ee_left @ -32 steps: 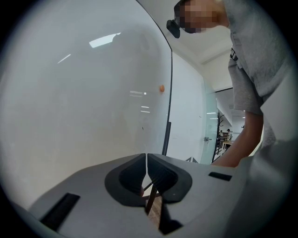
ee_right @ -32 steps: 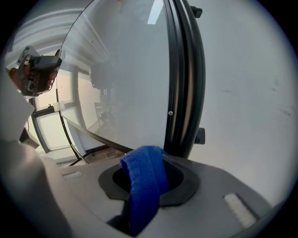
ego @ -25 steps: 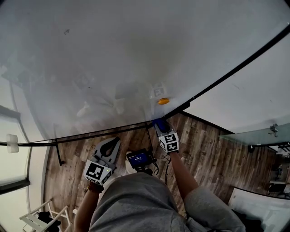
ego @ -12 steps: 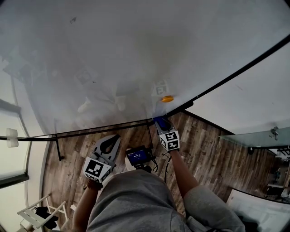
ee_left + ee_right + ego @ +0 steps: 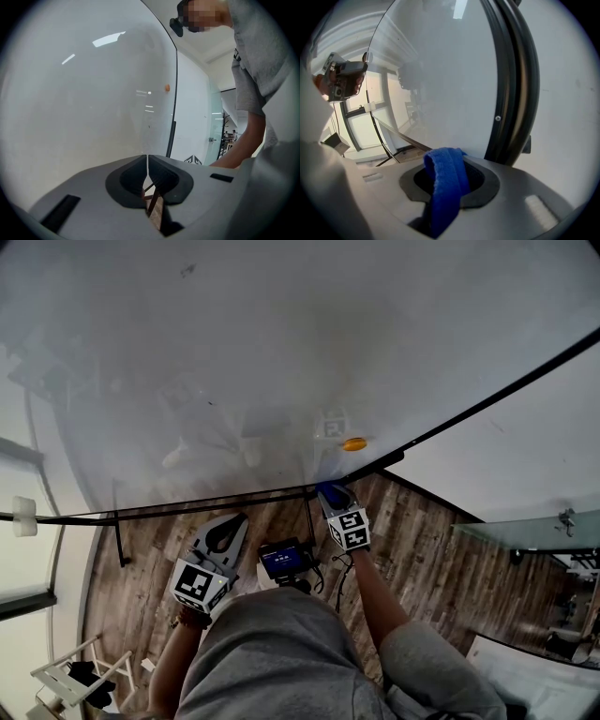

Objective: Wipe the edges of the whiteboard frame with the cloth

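The whiteboard fills the upper head view, and its black frame runs along the bottom edge and up the right side. My right gripper is shut on a blue cloth and holds it at the bottom frame edge, close to the lower right corner. In the right gripper view the cloth loops out of the jaws beside the dark frame strip. My left gripper hangs lower, off the board, shut with nothing in it.
An orange magnet sticks on the board near the corner. Black stand legs drop to the wooden floor. A small screen device sits at my waist. A white rack stands at the lower left.
The view has drifted a little, so the board and magnet sit slightly further right. The right gripper stays with the cloth at the lower frame corner. The left gripper has barely moved.
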The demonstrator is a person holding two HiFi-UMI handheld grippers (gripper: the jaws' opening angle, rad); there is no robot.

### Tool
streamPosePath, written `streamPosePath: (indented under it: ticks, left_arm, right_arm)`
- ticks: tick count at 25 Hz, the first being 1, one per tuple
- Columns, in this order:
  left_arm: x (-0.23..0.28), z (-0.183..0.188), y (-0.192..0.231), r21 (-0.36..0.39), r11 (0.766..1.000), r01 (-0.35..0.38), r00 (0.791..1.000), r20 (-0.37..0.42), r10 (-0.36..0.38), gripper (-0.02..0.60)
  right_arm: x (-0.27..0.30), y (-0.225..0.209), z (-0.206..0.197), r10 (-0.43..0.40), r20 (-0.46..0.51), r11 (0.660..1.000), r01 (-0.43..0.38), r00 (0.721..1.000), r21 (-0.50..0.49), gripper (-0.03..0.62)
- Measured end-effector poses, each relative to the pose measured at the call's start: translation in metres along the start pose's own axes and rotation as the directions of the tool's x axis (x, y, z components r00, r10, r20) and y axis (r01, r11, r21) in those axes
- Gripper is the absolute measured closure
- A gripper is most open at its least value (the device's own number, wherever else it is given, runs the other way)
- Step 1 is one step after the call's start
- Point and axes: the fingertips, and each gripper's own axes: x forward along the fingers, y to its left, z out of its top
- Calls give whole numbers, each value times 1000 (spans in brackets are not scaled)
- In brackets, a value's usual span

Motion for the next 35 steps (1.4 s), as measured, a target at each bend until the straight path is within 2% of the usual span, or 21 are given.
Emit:
streamPosePath:
  ticks: [4,10,13,20,29,32,35]
  left_arm:
    - [2,5,-1,6,1000,1,1000,25,-1,563]
    - [0,-6,0,-7,1000,3,1000,-1,-3,563]
    - [2,2,-2,-18,1000,5,1000,29,-4,563]
    - [5,1,1,-15,1000,7,1000,28,-6,563]
    - [0,0,5,-33,999,-5,1000,24,5,563]
    - [-3,6,5,-63,998,-9,1000,19,10,563]
    - [-8,-1,10,-45,999,-16,1000,4,16,563]
  right_arm:
    - [2,4,0,9,0,1000,-9,1000,1,485]
    - [7,12,1,23,-10,1000,-24,1000,-5,485]
    - [7,14,1,22,-7,1000,-22,1000,2,485]
    - [13,23,4,23,-38,999,-25,999,-39,487]
    - [17,30,4,40,-45,999,-41,998,-25,487]
    - [19,35,5,45,-49,998,-47,998,-35,487]
    - [22,43,7,60,-51,997,-62,997,-38,487]
